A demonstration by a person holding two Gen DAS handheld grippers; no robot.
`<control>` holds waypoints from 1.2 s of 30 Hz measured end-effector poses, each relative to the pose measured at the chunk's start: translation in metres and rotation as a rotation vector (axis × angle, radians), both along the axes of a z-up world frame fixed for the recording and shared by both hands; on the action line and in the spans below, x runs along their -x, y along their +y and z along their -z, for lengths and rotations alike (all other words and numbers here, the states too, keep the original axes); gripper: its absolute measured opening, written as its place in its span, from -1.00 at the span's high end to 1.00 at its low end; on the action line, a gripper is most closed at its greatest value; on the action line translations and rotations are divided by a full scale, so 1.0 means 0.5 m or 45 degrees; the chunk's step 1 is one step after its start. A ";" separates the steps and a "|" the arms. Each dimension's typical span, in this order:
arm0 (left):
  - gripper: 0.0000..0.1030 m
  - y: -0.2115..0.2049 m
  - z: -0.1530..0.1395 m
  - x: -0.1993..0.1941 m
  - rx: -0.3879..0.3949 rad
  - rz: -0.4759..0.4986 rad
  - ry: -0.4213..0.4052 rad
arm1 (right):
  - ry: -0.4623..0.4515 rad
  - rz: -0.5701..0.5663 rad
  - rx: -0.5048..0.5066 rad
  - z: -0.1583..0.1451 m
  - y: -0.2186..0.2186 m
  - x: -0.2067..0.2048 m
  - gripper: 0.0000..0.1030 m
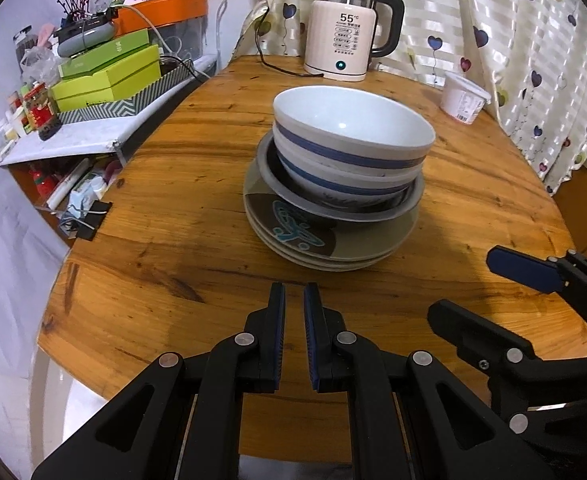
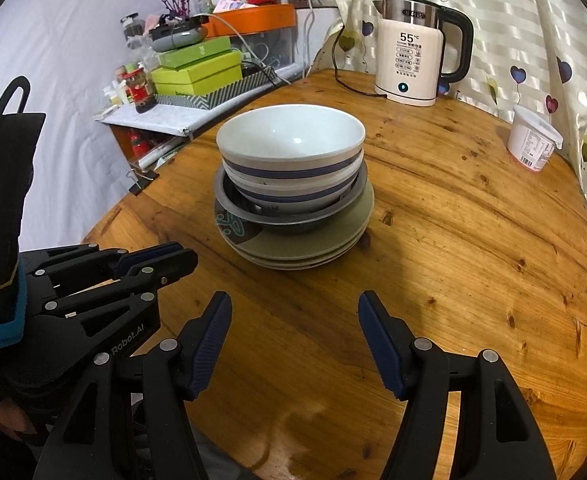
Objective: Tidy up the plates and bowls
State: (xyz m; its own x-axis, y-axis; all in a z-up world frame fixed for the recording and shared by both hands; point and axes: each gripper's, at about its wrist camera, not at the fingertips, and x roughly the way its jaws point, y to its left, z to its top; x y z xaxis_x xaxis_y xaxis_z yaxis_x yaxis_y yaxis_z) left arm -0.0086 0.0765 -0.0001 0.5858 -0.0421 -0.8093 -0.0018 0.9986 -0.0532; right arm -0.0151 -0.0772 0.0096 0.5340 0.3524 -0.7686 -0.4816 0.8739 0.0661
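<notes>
One stack stands mid-table. Two nested white bowls with blue bands [image 1: 353,136] [image 2: 291,148] sit in a grey bowl [image 1: 333,206] [image 2: 289,216], which rests on stacked olive plates [image 1: 333,244] [image 2: 293,248] with a teal pattern. My left gripper [image 1: 294,296] is nearly shut and empty, hovering near the table's front edge short of the stack; it also shows at the left of the right wrist view [image 2: 173,256]. My right gripper [image 2: 293,308] is open and empty, in front of the stack; it also shows at the right of the left wrist view [image 1: 477,284].
The round wooden table [image 1: 173,208] [image 2: 453,240] holds an electric kettle [image 1: 345,36] [image 2: 413,52] at the back and a white tub [image 1: 463,98] [image 2: 533,142] at the back right. A cluttered shelf with green boxes [image 1: 105,76] [image 2: 197,72] stands left. A curtain [image 2: 533,20] hangs behind.
</notes>
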 end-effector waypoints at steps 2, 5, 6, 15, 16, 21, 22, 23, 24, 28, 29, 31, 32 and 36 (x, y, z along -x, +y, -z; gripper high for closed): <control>0.81 -0.001 0.004 -0.002 -0.002 -0.002 0.007 | 0.004 0.005 0.002 0.002 0.000 -0.003 -0.29; 0.81 0.001 0.009 -0.005 0.006 -0.002 0.016 | 0.009 0.009 0.001 0.007 -0.001 -0.006 -0.29; 0.82 0.001 0.010 -0.006 0.003 -0.005 0.017 | 0.012 0.010 0.000 0.008 -0.001 -0.007 -0.29; 0.81 -0.003 0.014 -0.011 -0.021 -0.016 0.016 | 0.019 0.014 0.000 0.013 -0.002 -0.012 -0.29; 0.82 -0.003 0.013 -0.011 -0.024 -0.017 0.014 | 0.020 0.014 -0.001 0.014 -0.002 -0.013 -0.29; 0.82 -0.003 0.013 -0.011 -0.025 -0.023 0.008 | 0.014 0.014 -0.001 0.015 -0.003 -0.014 -0.29; 0.82 -0.003 0.013 -0.011 -0.026 -0.024 0.008 | 0.015 0.013 -0.001 0.015 -0.002 -0.014 -0.29; 0.82 -0.004 0.012 -0.011 -0.030 -0.025 0.008 | 0.015 0.013 0.002 0.015 -0.002 -0.014 -0.29; 0.82 -0.005 0.012 -0.011 -0.036 -0.027 0.009 | 0.016 0.014 0.002 0.015 -0.002 -0.013 -0.29; 0.82 -0.005 0.012 -0.011 -0.040 -0.029 0.009 | 0.013 0.014 0.002 0.014 -0.002 -0.013 -0.29; 0.82 -0.005 0.012 -0.010 -0.041 -0.031 0.008 | 0.013 0.014 0.003 0.015 -0.002 -0.013 -0.29; 0.82 -0.006 0.011 -0.008 -0.044 -0.034 0.007 | 0.010 0.014 0.004 0.015 -0.003 -0.014 -0.29; 0.82 -0.006 0.010 -0.007 -0.048 -0.035 0.004 | 0.009 0.014 0.002 0.014 -0.003 -0.015 -0.29; 0.82 -0.004 0.009 -0.006 -0.040 -0.034 0.002 | 0.006 0.015 0.002 0.014 -0.001 -0.014 -0.29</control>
State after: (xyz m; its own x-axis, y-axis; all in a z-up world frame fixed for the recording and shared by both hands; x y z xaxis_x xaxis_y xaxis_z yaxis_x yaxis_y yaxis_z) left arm -0.0058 0.0743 -0.0047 0.5853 -0.0013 -0.8108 -0.0284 0.9994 -0.0220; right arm -0.0081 -0.0778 0.0028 0.5346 0.3448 -0.7715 -0.4710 0.8796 0.0668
